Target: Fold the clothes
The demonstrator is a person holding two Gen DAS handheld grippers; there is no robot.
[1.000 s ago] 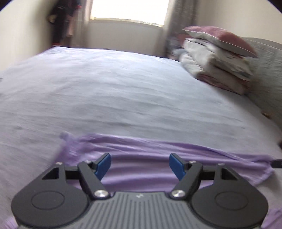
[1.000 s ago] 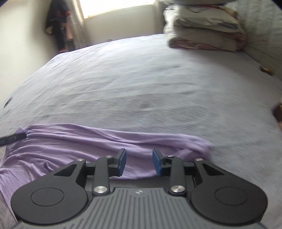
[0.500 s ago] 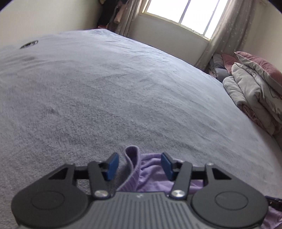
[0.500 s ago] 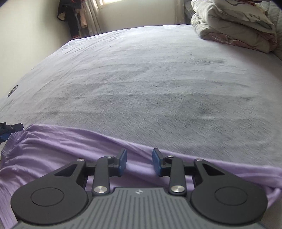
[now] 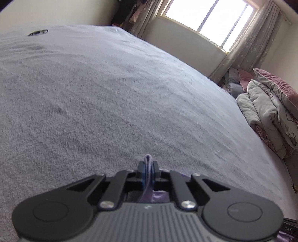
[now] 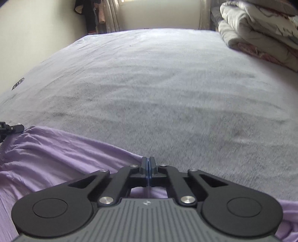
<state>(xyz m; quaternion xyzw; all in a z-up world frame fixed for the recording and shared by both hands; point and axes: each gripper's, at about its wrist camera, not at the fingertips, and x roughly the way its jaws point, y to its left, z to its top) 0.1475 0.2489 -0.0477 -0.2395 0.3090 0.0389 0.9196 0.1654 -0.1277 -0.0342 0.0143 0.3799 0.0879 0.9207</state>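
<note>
Purple garment: thin, wrinkled fabric, spread low across the near side of the grey bed cover. One bunched edge stands up in a narrow fold; the far edge lies curved.

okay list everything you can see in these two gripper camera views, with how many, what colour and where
garment: one, lilac, crumpled along the near edge of the bed, pinched by both grippers
bed cover: one, grey, fills most of both views
folded bedding: one stack, grey, white and dusty pink, far right of the bed
window: one, bright, far wall
curtains: grey, beside the window
hanging clothes: dark and pink, far left corner; number unclear
small dark object: one, far left on the bed; too small to identify
left gripper: black with blue pads, shut on a fold of the garment
right gripper: black with blue pads, shut at the garment's edge
</note>
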